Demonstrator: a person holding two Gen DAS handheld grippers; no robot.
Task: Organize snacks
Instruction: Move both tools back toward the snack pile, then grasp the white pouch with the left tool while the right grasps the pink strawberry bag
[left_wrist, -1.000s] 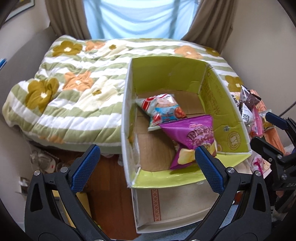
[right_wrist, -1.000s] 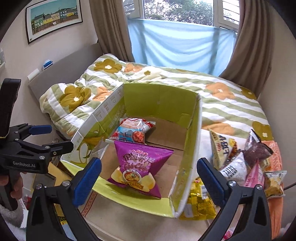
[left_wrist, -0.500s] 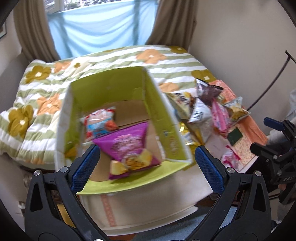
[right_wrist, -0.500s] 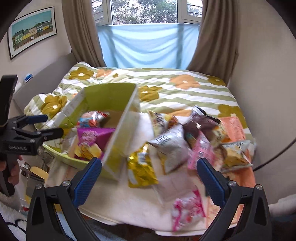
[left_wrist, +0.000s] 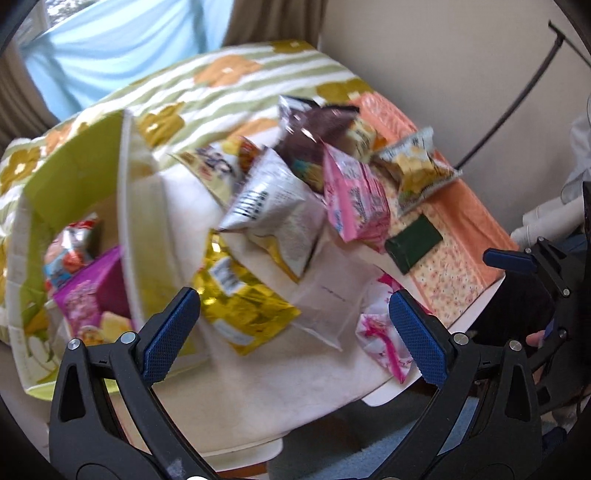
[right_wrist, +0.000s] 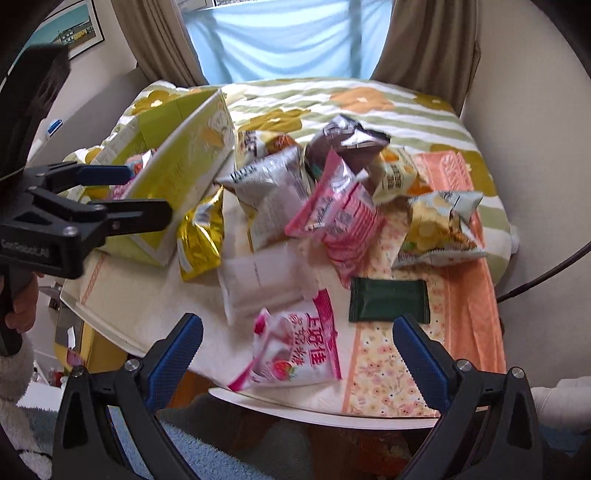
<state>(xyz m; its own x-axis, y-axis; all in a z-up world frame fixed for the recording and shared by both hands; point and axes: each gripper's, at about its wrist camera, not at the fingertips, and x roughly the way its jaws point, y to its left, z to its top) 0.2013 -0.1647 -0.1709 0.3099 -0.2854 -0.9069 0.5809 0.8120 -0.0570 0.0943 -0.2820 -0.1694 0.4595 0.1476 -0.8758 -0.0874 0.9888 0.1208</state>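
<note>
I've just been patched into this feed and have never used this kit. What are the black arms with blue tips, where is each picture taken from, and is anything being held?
There is no robot here. A person holds a hand-operated claw in each hand, and a fisheye camera on each one looks forward along its two blue-padded fingers. One picture looks out from the left claw, the other from the right claw. Each view also catches the other claw off to the side.

Both are open and hold nothing.

Below them, loose snack bags lie in a heap: a gold bag, a silver bag, a pink bag, a pink and white bag nearest the right claw, and a flat dark green packet. To the left stands a green cardboard box that already has a purple bag inside.
</note>
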